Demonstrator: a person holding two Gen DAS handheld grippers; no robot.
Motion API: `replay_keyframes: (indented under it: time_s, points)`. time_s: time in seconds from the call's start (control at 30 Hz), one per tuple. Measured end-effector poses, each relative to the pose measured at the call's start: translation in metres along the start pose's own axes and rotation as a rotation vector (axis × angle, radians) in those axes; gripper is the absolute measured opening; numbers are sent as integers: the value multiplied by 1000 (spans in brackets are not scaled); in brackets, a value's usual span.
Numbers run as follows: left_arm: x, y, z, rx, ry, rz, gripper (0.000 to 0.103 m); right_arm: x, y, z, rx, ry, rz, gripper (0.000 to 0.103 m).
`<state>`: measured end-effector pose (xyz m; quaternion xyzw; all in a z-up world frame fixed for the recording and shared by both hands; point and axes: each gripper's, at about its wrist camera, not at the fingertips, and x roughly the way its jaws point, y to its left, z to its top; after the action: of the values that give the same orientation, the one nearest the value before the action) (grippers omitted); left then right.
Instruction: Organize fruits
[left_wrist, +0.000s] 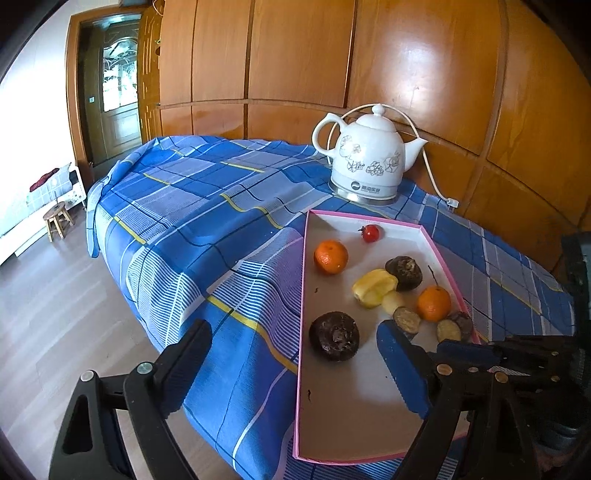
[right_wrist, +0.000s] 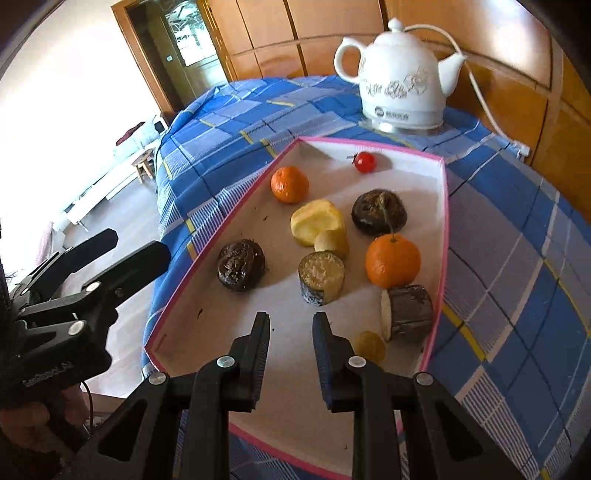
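A shallow white cardboard tray with a pink rim (right_wrist: 445, 206) lies on a table covered by a blue, white and yellow checked cloth (left_wrist: 207, 206), and all the fruit sits inside it. At its far end is a small red cherry tomato (right_wrist: 365, 161); nearer, toward the left wall, sits a round orange mandarin (right_wrist: 289, 184). Toward the middle a pale yellow peeled fruit piece (right_wrist: 317, 220) lies just beside a dark brown wrinkled round fruit (right_wrist: 378, 211), and a second orange mandarin with a thin stem (right_wrist: 393, 260) sits close in front of that dark one. A second dark brown wrinkled fruit (right_wrist: 241, 264) rests apart, near the tray's left wall. Two cut chunks with dark skin and pale flesh lie nearer the cameras: one standing cut-face up (right_wrist: 321, 272), one on its side against the right wall (right_wrist: 406, 311). The right gripper (right_wrist: 291, 321) hovers over the tray's near, bare floor, its jaws drawn to a narrow gap with nothing between them. The left gripper (left_wrist: 291, 332) has its jaws spread wide and holds nothing; one finger is over the tablecloth, the other over the tray. Behind the tray stands a white ceramic electric kettle with a floral print (left_wrist: 365, 162), its white cord (left_wrist: 428, 166) trailing along the wooden wall panels (left_wrist: 295, 55).
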<state>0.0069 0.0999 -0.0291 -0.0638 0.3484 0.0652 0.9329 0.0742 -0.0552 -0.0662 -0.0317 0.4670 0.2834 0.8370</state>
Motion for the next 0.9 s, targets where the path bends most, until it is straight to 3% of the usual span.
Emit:
replay_keyframes:
  time_s: [0.13, 0.2, 0.33, 0.57, 0.9]
  points:
    - [-6, -3, -1, 4, -13, -8, 93, -13, 2, -3, 11, -39, -25, 24]
    - [-9, -6, -1, 6, -20, -14, 94, -21, 3, -6, 22, -63, -46, 30]
    - [-19, -15, -6, 22, -50, -29, 103, -45, 3, -16, 39, -147, -150, 37]
    - [-27, -36, -14, 71, -67, -38, 103, -62, -8, -36, 109, -202, -307, 39]
    - [-37, -39, -13, 75, -113, -18, 103, -71, -13, -44, 130, -234, -351, 40]
